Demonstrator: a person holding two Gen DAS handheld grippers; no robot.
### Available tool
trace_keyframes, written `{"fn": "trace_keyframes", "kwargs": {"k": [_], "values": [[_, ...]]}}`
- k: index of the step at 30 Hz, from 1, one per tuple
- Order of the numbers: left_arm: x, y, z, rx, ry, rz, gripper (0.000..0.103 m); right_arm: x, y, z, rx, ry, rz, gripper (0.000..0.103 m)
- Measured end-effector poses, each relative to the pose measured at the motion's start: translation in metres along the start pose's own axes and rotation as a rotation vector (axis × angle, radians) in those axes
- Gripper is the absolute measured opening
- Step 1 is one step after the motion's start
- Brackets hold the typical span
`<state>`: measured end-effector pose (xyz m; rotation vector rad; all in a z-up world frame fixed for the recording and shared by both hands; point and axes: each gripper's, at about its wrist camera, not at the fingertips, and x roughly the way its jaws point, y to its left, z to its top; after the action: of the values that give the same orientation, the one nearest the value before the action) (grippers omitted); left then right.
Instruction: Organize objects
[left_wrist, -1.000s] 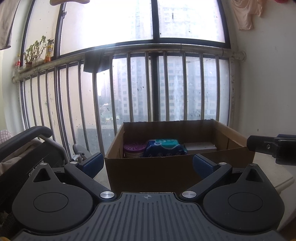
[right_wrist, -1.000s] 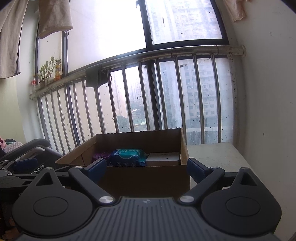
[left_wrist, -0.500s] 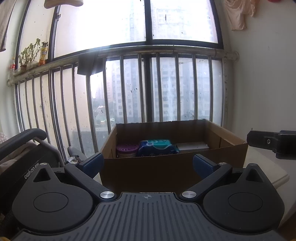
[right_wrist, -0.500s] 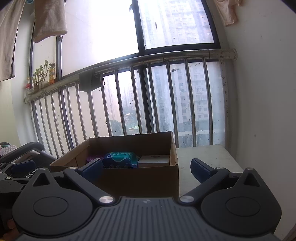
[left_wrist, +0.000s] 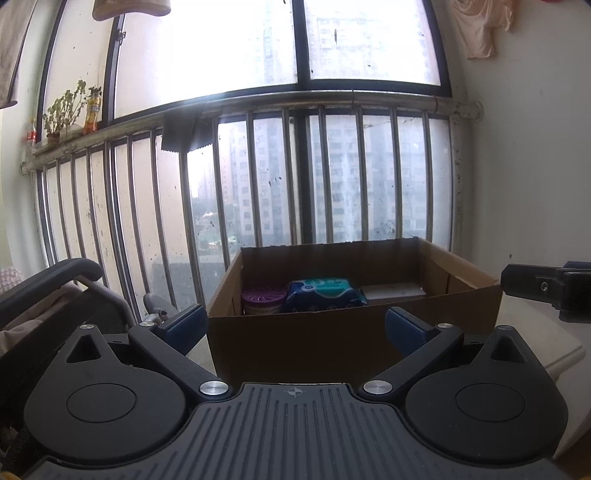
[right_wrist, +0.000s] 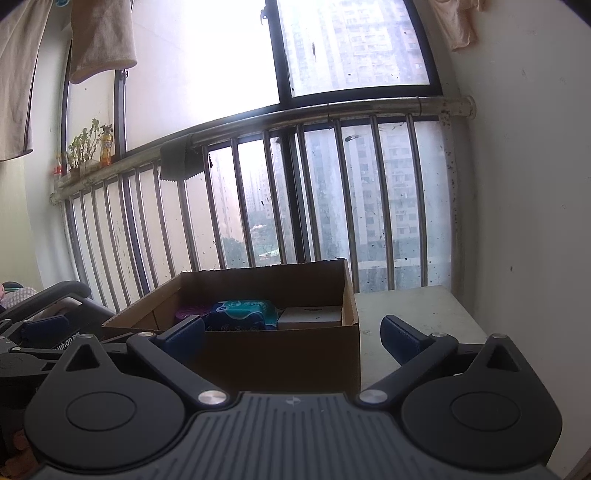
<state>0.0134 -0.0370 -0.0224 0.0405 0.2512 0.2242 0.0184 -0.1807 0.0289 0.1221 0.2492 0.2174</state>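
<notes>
An open cardboard box (left_wrist: 354, 339) stands on a white table top (right_wrist: 413, 314) by the window rail. Inside it, from left to right, lie a purple round container (left_wrist: 264, 297), a blue and teal soft packet (left_wrist: 325, 293) and a flat white box (left_wrist: 393, 291). My left gripper (left_wrist: 295, 325) is open and empty, just short of the box's near wall. My right gripper (right_wrist: 291, 332) is also open wide and holds nothing, facing the box's right corner (right_wrist: 351, 354). The packet (right_wrist: 242, 314) and the white box (right_wrist: 310, 316) show in the right wrist view too.
A black padded chair or stroller (left_wrist: 48, 280) stands close on the left. Metal railing bars (left_wrist: 258, 177) and the window close off the far side. A white wall (right_wrist: 524, 221) bounds the right. Bare table top lies to the right of the box.
The right gripper's jaws have spread slightly wider. Both views shifted a touch, but the box and its contents lie as before.
</notes>
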Motion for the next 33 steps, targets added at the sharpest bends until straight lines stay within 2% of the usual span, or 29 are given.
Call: {"fn": "trace_keyframes", "kwargs": {"k": [5,18,33], "values": [[0.001,0.001,-0.002,-0.006,0.004,-0.015,0.103,0.000,0.001,0.001,0.000,-0.001,-0.009,0.103],[0.005,0.009,-0.002,-0.034,0.011,0.001,0.103,0.007,0.010,0.000,-0.029,0.016,0.001,0.103],[0.008,0.006,-0.005,-0.018,0.020,-0.008,0.103,0.008,0.003,0.001,-0.012,0.018,-0.002,0.103]]}}
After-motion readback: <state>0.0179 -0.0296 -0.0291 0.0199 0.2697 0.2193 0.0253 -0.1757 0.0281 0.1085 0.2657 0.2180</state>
